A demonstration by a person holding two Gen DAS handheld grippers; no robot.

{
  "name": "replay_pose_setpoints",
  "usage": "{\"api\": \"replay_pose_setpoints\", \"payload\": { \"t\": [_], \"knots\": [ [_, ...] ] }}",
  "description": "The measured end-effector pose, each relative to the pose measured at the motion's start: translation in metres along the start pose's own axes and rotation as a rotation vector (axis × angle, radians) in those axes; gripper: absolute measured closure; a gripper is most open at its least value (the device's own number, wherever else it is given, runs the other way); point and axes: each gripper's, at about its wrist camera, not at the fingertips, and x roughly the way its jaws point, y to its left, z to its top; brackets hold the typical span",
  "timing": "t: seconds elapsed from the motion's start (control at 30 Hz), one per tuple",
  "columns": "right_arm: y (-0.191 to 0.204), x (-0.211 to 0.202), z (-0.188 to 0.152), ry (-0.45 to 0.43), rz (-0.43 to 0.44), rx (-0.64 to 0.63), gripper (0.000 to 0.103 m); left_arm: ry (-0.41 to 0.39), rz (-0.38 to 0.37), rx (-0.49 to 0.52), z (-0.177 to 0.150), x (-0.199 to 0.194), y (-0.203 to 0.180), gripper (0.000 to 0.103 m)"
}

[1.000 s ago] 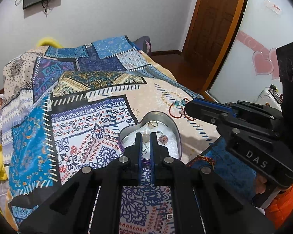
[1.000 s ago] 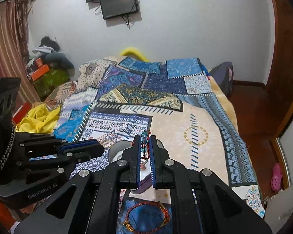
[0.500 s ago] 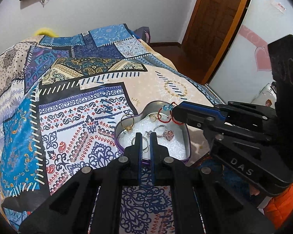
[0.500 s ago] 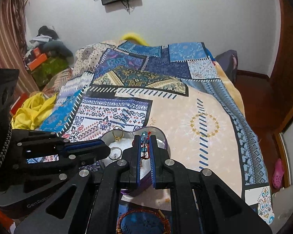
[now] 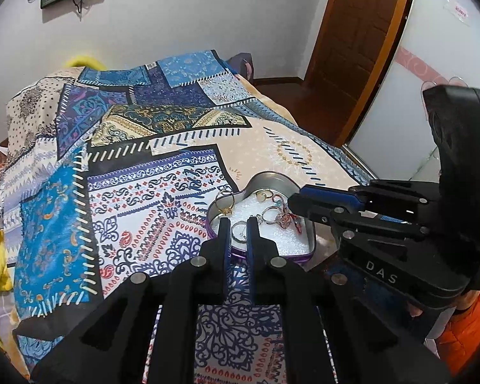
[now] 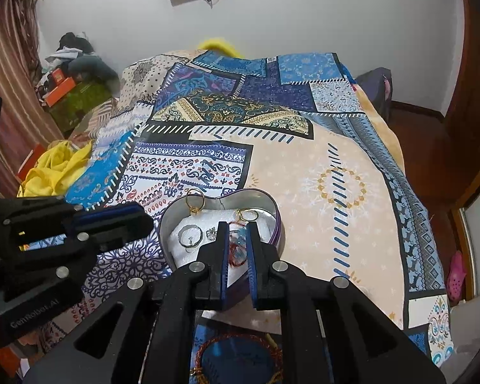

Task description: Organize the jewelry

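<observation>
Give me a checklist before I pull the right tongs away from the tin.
1. Right tongs over the heart-shaped tin: ok.
2. Red-and-blue bracelet released: cannot tell; the tongs are opening with it between them.
3. Left tongs shut, empty and out of the right one's way: ok.
4. Tin sitting flat on the bedspread: ok.
5. Rings inside the tin, on the white foam: ok.
6. All jewelry in the tin: not ok; a red-and-gold bracelet lies on the bedspread in front of it.
</observation>
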Motion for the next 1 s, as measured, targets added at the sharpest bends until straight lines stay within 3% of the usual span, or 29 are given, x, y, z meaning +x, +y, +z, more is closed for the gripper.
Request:
{"api": "replay_pose_setpoints", "payload": {
  "t": [0.17, 0.33, 0.53, 0.67, 1.0],
  "knots": [
    [0.004, -0.010, -0.002, -0.012, -0.022, -0.015, 0.083, -0.009, 0.014, -0.007, -0.003, -0.013, 0.002, 0.095],
    [0.006, -0.028, -0.005, -0.049, -0.033, -0.006, 0.065, -0.015, 0.026, -0.007, -0.008, -0.027, 0.002, 0.089],
    [0.011, -0.047, -0.010, -0.093, -0.075, -0.015, 0.060, -0.033, 0.048, 0.010, -0.016, -0.047, 0.000, 0.082],
    [0.013, -0.059, -0.016, -0.112, -0.104, -0.029, 0.059, -0.043, 0.057, 0.012, -0.023, -0.058, -0.001, 0.067],
    [-0.002, -0.059, -0.045, -0.044, -0.102, 0.020, 0.058, 0.009, 0.064, -0.005, -0.053, -0.064, 0.003, 0.064]
  ]
}}
